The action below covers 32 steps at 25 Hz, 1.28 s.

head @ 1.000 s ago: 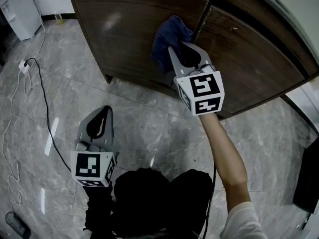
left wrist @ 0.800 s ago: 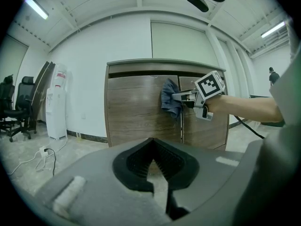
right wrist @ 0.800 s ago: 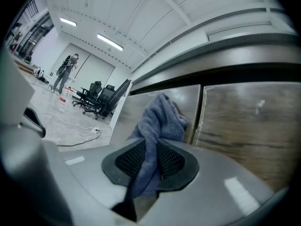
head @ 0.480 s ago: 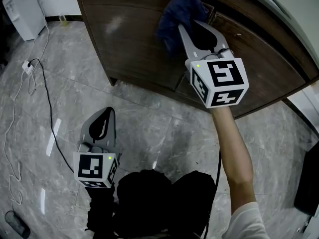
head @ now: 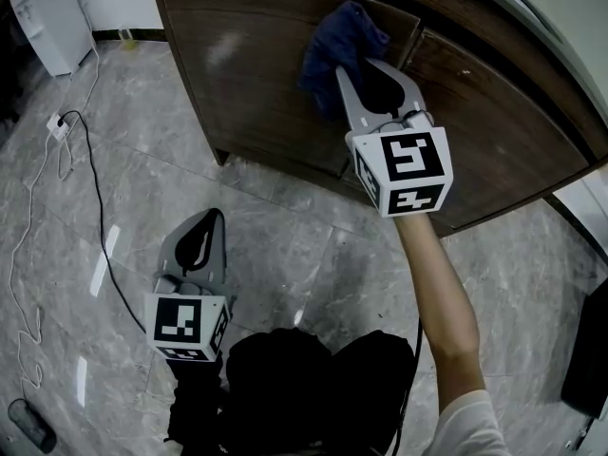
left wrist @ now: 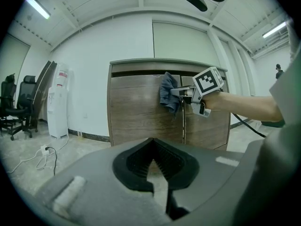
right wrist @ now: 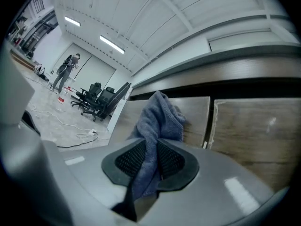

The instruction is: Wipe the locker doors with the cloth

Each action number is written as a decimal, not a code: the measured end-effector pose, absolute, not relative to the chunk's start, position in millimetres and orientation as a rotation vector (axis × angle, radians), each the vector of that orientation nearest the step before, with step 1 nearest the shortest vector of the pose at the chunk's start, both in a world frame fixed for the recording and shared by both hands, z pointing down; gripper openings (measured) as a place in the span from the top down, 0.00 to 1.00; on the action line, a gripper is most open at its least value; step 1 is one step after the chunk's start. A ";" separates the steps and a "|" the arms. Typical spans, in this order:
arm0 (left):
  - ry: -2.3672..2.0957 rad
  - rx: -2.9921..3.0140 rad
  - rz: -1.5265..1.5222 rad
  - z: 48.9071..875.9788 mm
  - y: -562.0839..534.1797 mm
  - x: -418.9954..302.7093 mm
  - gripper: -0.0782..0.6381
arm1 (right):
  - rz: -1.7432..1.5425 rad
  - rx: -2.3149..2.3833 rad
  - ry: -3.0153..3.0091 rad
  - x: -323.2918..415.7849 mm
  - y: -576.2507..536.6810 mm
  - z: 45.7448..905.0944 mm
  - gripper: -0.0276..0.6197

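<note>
The blue cloth [head: 337,50] lay against the locker door [head: 252,84] beside the seam, clamped in the right gripper [head: 370,74]. The left gripper [head: 203,224] hung well apart, its jaws together and empty. A black cable [head: 92,190] and a white appliance [head: 43,22], cut off at the corner, lay to the left.

No legible text or numbers, only square markers (patterns, not lettering) on gripper cubes [head: 404,169]

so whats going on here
A person is wiping a wooden locker, with a gripper in each hand. The right gripper is shut on a blue cloth and holds it up against the upper part of the left locker door, near that door's right edge. The left gripper is shut and empty, held low over the grey tiled floor, away from the locker.
</note>
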<state>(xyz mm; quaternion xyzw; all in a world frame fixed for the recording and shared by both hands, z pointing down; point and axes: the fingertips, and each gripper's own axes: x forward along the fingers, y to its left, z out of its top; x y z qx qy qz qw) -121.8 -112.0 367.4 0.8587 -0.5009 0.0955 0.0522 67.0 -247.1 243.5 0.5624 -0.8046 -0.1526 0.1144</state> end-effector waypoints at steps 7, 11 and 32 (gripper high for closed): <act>-1.529 2.600 0.303 372.6 -113.3 -124.9 0.89 | -0.372 1.614 -2.346 60.9 -249.6 294.6 0.83; -1.529 2.595 0.304 375.0 -114.2 -126.2 0.89 | -0.318 1.585 -2.337 55.5 -251.2 325.4 0.83; -1.563 2.543 0.341 394.0 -123.4 -141.4 0.89 | -0.033 1.400 -2.317 28.8 -260.2 479.6 0.83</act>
